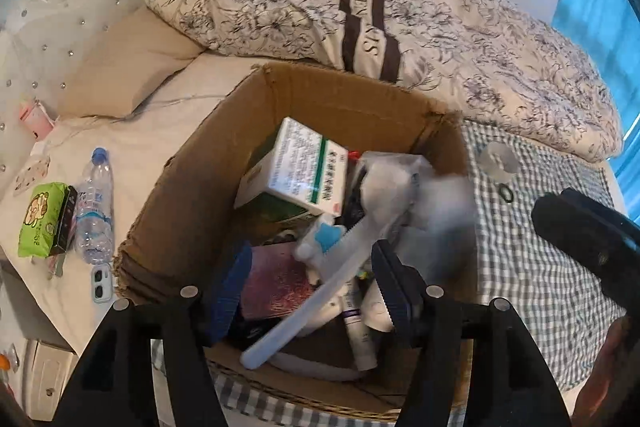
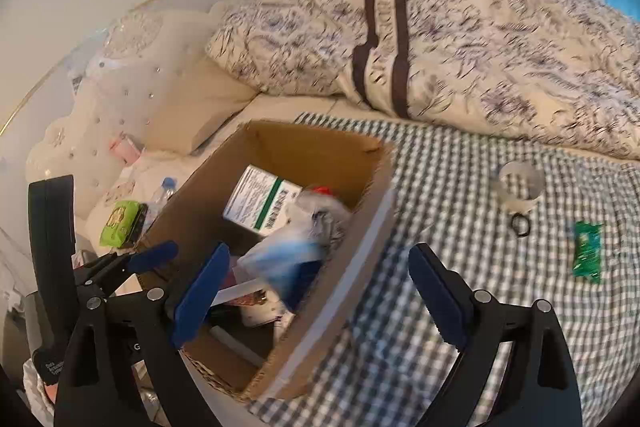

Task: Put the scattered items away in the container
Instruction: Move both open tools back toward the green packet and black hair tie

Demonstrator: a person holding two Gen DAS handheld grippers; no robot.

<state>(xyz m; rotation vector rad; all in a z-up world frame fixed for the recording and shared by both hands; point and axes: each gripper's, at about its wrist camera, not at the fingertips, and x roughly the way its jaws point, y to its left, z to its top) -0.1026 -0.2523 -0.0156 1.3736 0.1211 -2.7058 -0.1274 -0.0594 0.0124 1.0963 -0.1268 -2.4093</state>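
Observation:
A brown cardboard box [image 1: 192, 195] [image 2: 360, 211] stands on the bed, holding a white and green medicine box [image 1: 296, 167] [image 2: 260, 199], a maroon booklet [image 1: 276, 283], a white tube [image 1: 358, 335] and a long white stick [image 1: 304, 311]. A blurred white and blue plastic bag [image 2: 288, 259] [image 1: 432, 195] is inside, by the box's right wall, with no finger on it. My left gripper [image 1: 312, 291] is open over the box's near side. My right gripper [image 2: 320, 297] is open, straddling the box's right wall. On the checked cloth [image 2: 440, 187] lie a clear tape roll [image 2: 520, 187], a black hair tie [image 2: 521, 225] and a green packet [image 2: 587, 251].
Left of the box lie a water bottle [image 1: 94, 211], a green tissue pack [image 1: 42, 219], a phone [image 1: 101, 283] and a pink item [image 1: 35, 119]. A floral duvet [image 1: 400, 19] and a beige pillow [image 1: 128, 67] fill the back. The bed edge runs along the left.

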